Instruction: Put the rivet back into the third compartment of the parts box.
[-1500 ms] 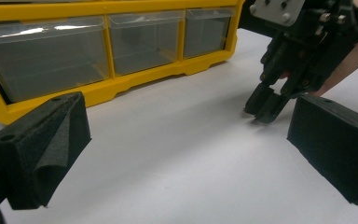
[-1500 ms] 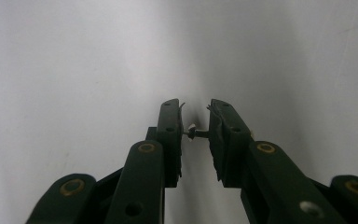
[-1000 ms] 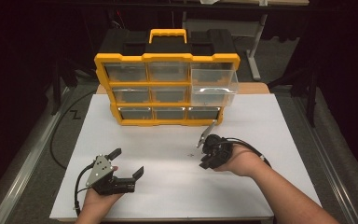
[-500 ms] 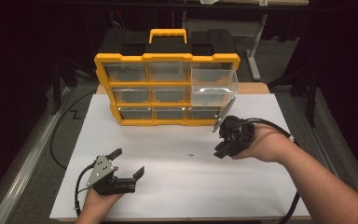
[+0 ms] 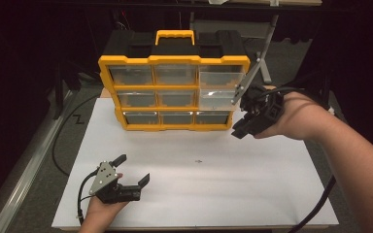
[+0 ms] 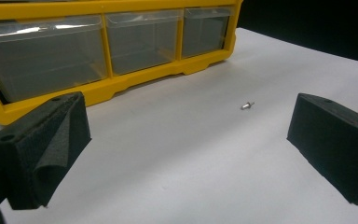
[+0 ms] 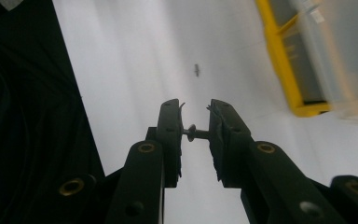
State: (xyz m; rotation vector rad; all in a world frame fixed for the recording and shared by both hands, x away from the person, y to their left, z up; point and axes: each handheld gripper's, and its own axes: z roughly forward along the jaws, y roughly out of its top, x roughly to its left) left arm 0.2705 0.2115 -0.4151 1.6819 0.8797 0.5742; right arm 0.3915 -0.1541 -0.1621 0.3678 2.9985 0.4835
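Observation:
A yellow-and-black organizer with clear drawers stands at the back of the white table. Its upper right drawer sticks out from the frame. My right gripper is lifted beside the organizer's right end, jaws pointing down toward the table. In the right gripper view those jaws are shut on a small metal screw held crosswise between the pads. A second small screw lies loose on the table. My left gripper rests low at the front left, open and holding nothing.
The white tabletop stretches between the organizer and the front edge. A black cable trails from the right gripper past the forearm. Dark floor and a metal rail run along the table's left.
The right gripper has risen from the table's middle and gone right and back to the organizer's right end, still pinching the screw. The left gripper has stayed put.

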